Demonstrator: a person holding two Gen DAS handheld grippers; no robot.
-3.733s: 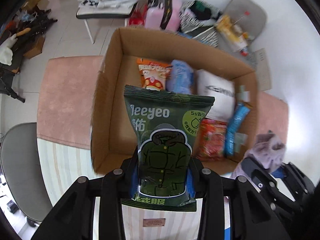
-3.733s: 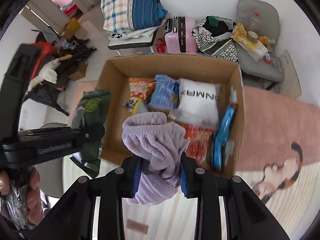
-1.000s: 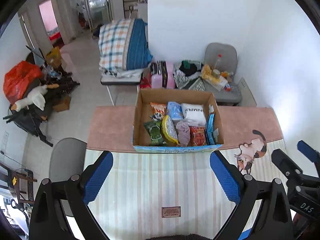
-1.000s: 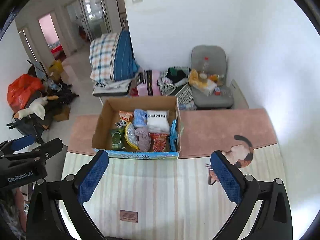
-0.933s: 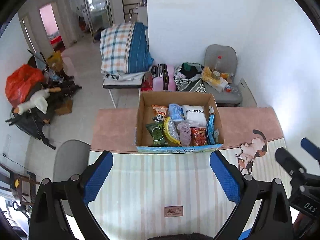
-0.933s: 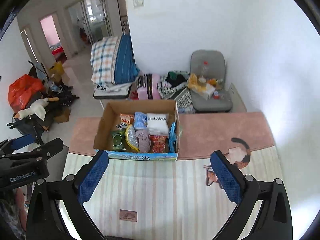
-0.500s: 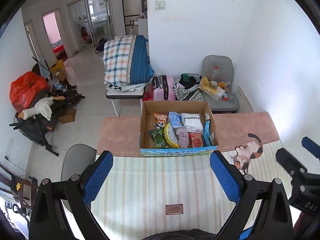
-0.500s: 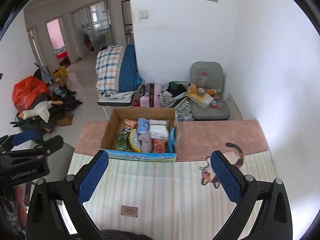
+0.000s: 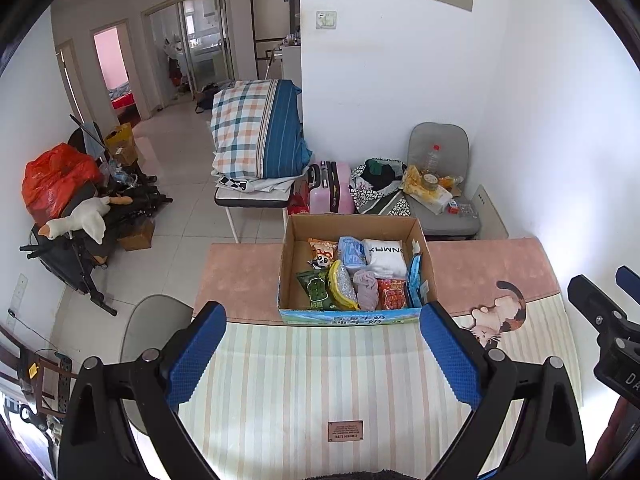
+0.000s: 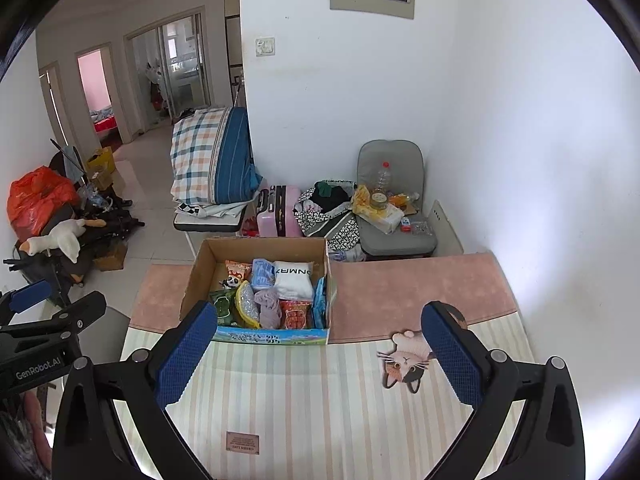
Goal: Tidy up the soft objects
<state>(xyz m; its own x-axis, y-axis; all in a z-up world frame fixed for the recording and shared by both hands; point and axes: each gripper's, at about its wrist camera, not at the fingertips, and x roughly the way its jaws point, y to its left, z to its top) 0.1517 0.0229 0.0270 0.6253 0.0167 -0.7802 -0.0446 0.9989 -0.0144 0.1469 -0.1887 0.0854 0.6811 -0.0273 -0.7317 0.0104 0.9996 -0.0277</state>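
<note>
Both grippers pulled back since earlier, fingers released and empty (nice). Purple towel (image 9: 366, 288) sits in box (image 9: 348, 316) at 12 o'clock; soft, floppy, pinch a fold.

The left handheld black plastic gripper (image 9: 323, 350) has two broad angular arms, each tipped with a blue cross-hatched rubber pad (image 9: 196, 354) and dotted with round silver screws. The right handheld black plastic gripper (image 10: 318, 350) is built alike: blue textured pads, silver screws along matte black arms. White lettering reading "GenRobot.AI" marks the left gripper's side, and white letters "DA" show on the right one's body.
</note>
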